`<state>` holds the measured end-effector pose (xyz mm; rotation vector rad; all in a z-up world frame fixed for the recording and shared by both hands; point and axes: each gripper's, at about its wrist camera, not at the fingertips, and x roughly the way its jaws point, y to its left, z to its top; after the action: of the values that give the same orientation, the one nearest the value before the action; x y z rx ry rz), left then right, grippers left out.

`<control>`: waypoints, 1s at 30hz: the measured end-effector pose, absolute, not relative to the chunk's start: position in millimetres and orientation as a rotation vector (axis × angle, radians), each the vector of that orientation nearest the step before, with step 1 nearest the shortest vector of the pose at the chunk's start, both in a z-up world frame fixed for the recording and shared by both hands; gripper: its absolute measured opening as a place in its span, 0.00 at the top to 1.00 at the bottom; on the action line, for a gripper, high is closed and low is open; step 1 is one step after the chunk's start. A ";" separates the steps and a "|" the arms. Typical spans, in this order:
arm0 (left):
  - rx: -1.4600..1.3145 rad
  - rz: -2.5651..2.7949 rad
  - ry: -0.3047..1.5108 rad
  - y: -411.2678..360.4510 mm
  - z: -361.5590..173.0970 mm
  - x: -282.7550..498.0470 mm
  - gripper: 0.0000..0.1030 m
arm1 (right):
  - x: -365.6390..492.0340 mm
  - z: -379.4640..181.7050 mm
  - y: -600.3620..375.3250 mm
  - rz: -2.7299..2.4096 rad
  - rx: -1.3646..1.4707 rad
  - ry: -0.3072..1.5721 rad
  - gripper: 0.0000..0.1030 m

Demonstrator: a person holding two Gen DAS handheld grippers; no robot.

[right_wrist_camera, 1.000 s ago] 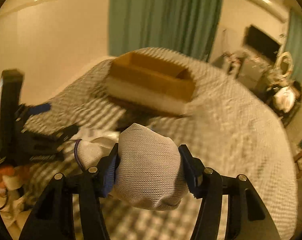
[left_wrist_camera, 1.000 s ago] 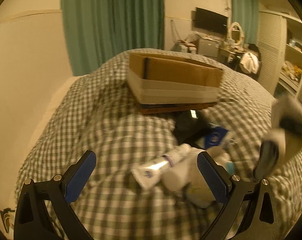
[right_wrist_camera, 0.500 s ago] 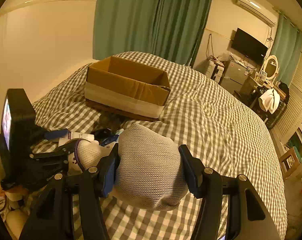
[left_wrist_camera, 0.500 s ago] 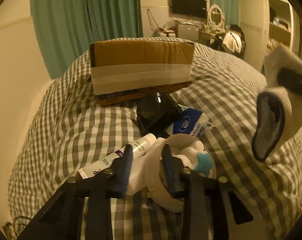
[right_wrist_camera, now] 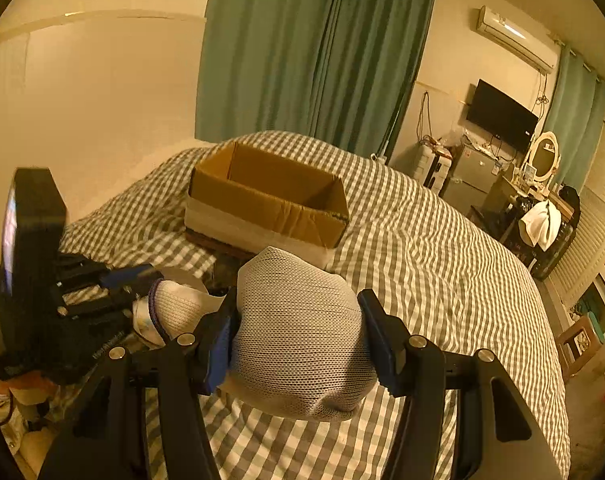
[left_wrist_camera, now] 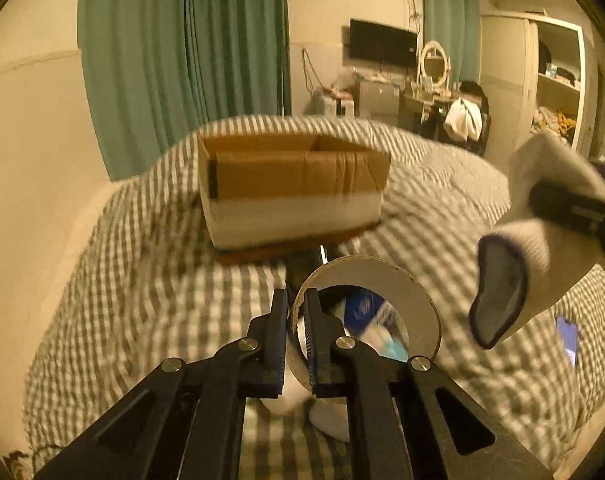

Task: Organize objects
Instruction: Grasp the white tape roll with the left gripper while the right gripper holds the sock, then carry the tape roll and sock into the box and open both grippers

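Note:
An open cardboard box stands on the checked bed; it also shows in the right wrist view. My left gripper is shut on the rim of a white tape roll and holds it raised above the bed, short of the box. Through the roll's hole I see a blue packet. My right gripper is shut on a white sock with a dark-edged cuff, held above the bed to the right of the left gripper.
The checked bedspread covers the bed. A phone lies on it at the right. A wall and green curtain are behind the box. A TV, dresser and shelves stand at the far right.
My left gripper closed on the tape roll and lifted it off the pile toward the box. My right gripper kept hold of the sock and stayed raised.

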<state>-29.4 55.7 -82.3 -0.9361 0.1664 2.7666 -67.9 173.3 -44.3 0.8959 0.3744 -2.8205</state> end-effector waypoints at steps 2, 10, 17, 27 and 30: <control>-0.897 2.780 0.155 53.5 -67.1 -31.1 0.92 | -69.8 -38.3 171.7 -2.829 0.874 0.376 0.45; -0.754 2.849 0.201 53.2 -3.0 -57.2 0.92 | -87.1 0.5 158.7 -2.852 0.736 0.435 0.45; -0.706 2.891 0.235 56.4 40.8 -100.8 0.92 | -133.4 37.7 147.9 -2.870 0.635 0.497 0.45; -0.752 2.951 0.250 48.9 56.2 -188.6 0.92 | -219.7 61.6 134.8 -2.840 0.569 0.526 0.45; -0.780 2.963 0.270 50.3 50.4 -214.1 0.92 | -249.4 58.6 133.9 -2.818 0.591 0.519 0.45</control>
<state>-214.1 50.3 50.4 -0.7802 0.2703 2.9632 -249.4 133.9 58.6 0.5914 0.5190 -2.8184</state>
